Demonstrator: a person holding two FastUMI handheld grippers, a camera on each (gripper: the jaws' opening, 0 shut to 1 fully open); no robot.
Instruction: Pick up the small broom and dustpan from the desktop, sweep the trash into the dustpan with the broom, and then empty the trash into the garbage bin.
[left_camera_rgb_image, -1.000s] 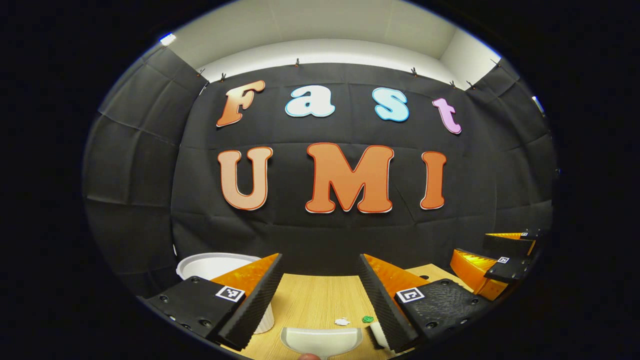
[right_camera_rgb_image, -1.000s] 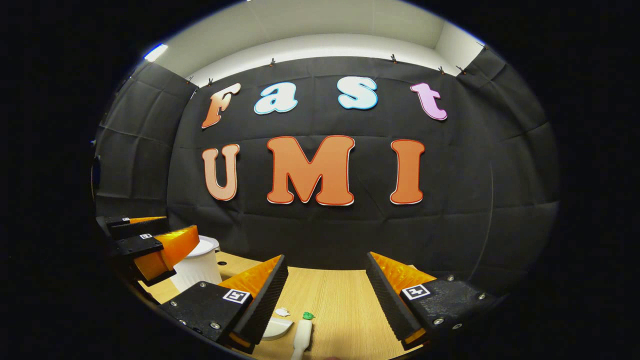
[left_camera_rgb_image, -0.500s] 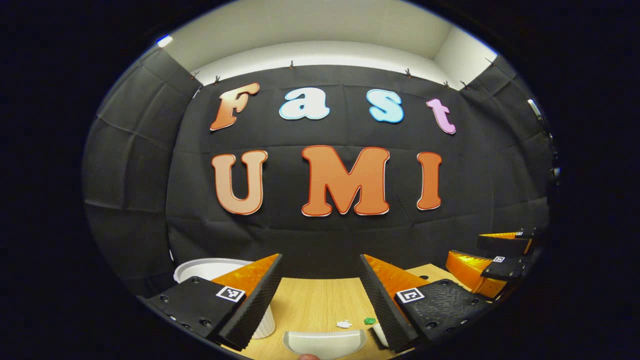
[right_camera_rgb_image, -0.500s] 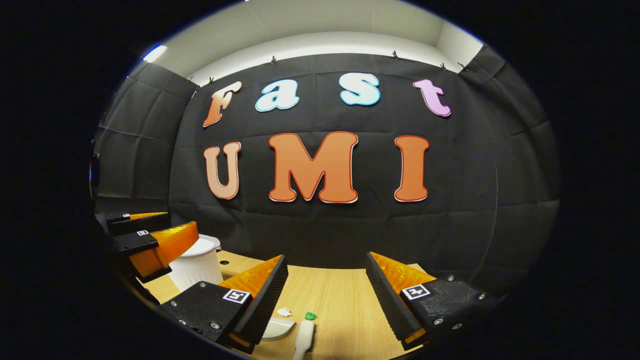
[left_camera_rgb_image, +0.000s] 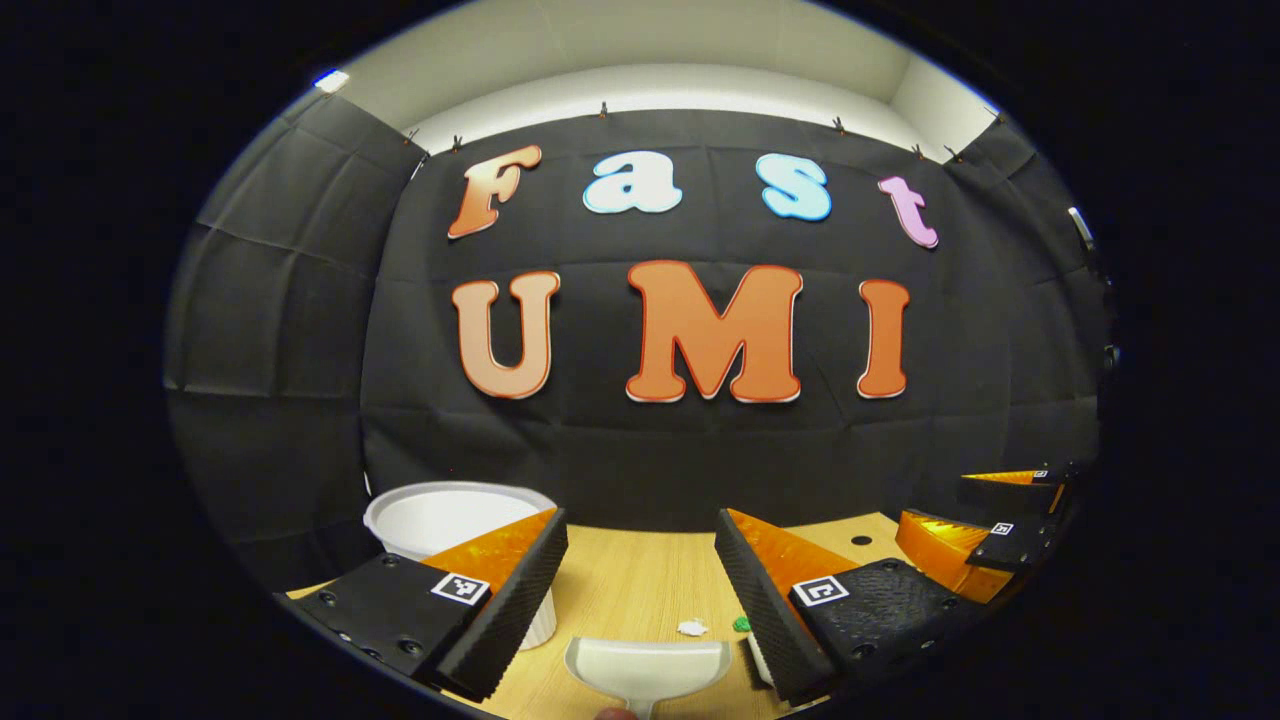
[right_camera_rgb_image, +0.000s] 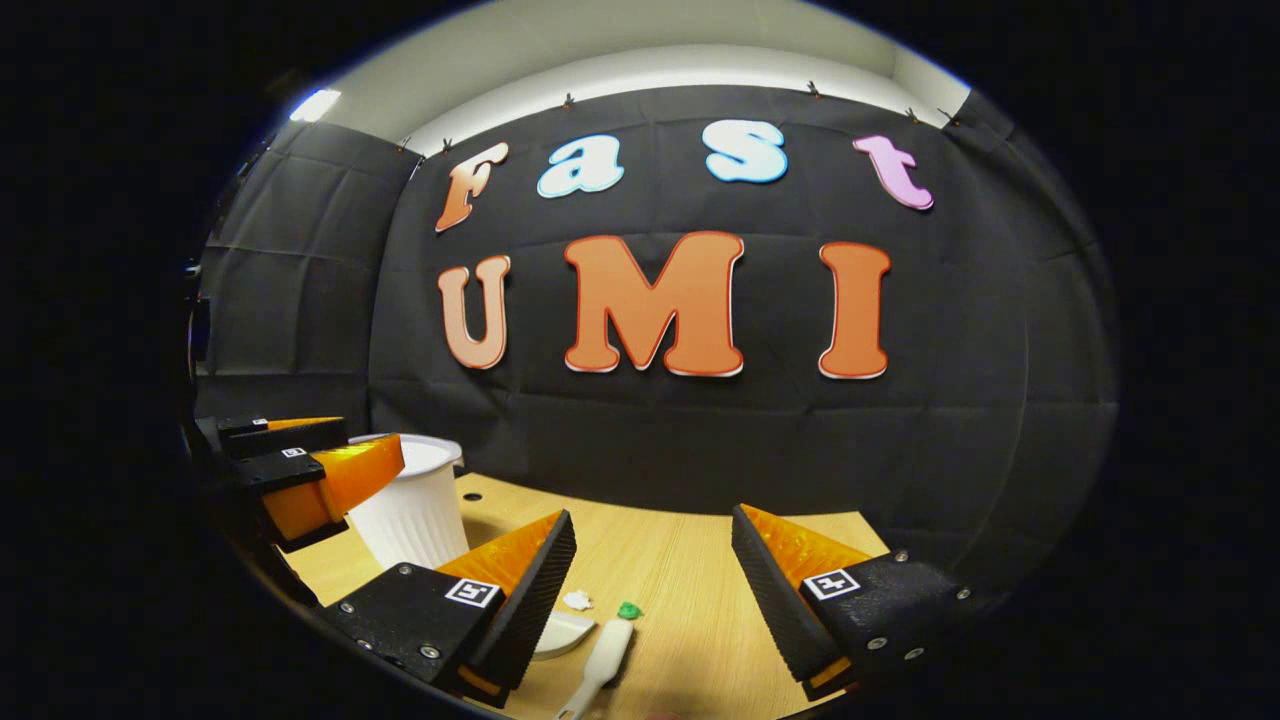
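Observation:
The white dustpan (left_camera_rgb_image: 645, 670) lies on the wooden desktop (left_camera_rgb_image: 630, 575) just below my open left gripper (left_camera_rgb_image: 640, 520). Beyond it sit a white scrap (left_camera_rgb_image: 692, 628) and a green scrap (left_camera_rgb_image: 741, 623). A bit of the white broom (left_camera_rgb_image: 757, 662) peeks from behind my left gripper's right finger. In the right gripper view the broom (right_camera_rgb_image: 605, 655) lies under my open right gripper (right_camera_rgb_image: 654, 520), its bristle end out of sight. The dustpan (right_camera_rgb_image: 560, 632) is half hidden by the left finger, with the white scrap (right_camera_rgb_image: 577, 600) and green scrap (right_camera_rgb_image: 628, 609) just past it. Neither gripper holds anything.
A white ribbed garbage bin (left_camera_rgb_image: 450, 515) stands at the desk's back left, also seen as the bin (right_camera_rgb_image: 415, 510) in the right gripper view. The other gripper (left_camera_rgb_image: 985, 550) hovers at the right edge; the left one (right_camera_rgb_image: 320, 480) hangs beside the bin. Black cloth walls the desk.
Both cameras have tipped downward and moved a little: more desktop shows, the bin looks larger, and the broom and dustpan sit slightly higher in view. Both grippers stay open.

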